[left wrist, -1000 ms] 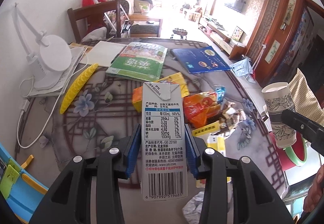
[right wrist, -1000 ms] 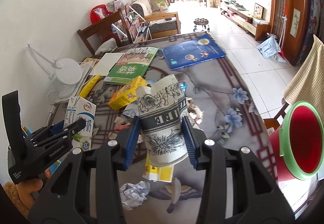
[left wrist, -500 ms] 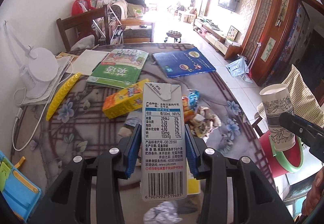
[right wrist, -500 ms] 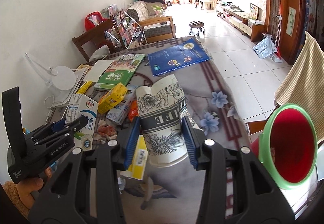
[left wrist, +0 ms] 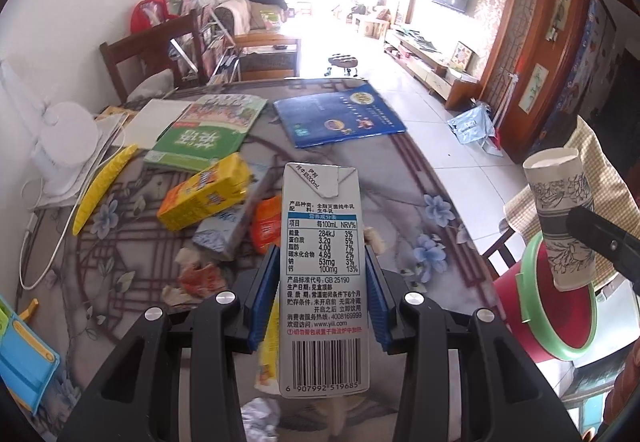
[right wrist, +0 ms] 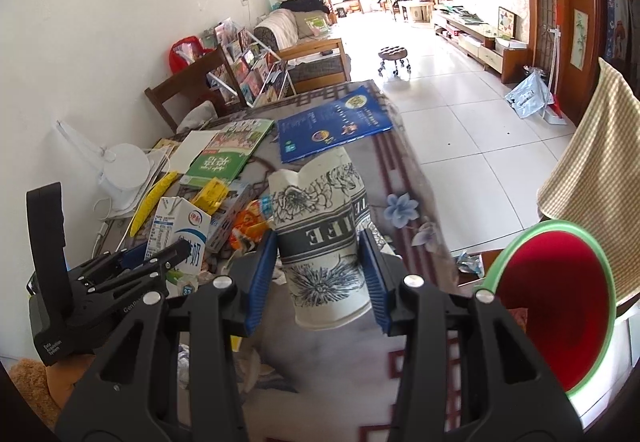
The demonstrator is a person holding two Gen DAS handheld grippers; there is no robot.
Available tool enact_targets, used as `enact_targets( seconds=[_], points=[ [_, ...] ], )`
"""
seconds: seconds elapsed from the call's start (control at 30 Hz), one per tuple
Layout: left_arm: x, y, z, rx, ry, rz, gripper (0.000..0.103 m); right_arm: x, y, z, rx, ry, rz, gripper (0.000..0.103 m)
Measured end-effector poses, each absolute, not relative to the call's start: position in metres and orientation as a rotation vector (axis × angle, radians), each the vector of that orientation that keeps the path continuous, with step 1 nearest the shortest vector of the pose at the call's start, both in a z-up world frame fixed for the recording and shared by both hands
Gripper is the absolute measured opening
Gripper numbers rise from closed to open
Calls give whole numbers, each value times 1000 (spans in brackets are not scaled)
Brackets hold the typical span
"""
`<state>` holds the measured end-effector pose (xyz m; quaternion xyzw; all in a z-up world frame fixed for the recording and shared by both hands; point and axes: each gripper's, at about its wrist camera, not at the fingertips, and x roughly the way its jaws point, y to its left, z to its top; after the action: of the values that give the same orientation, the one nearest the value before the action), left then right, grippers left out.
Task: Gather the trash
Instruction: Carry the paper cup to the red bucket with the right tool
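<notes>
Right wrist view: my right tongs (right wrist: 318,278) are clenched on the crumpled cup (right wrist: 320,238), with the bin (right wrist: 556,306) just to their right, nearer this hand. My left tongs (left wrist: 322,294) grip the upright carton (left wrist: 323,274), farther from it.

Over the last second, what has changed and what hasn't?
Both grippers have travelled with their loads toward the red bin beside the table. The left gripper keeps the milk carton, the right gripper the paper cup. Nothing was released; the table litter is untouched.
</notes>
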<state>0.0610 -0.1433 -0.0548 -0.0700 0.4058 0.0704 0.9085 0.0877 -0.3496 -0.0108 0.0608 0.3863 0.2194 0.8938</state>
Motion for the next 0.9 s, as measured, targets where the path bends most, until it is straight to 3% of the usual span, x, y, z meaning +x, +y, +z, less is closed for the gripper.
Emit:
enact_targets(
  seconds=[0.9],
  points=[
    [106,-322,-45,16,836,-163,38,87,-523,-23,279,783,189,41]
  ],
)
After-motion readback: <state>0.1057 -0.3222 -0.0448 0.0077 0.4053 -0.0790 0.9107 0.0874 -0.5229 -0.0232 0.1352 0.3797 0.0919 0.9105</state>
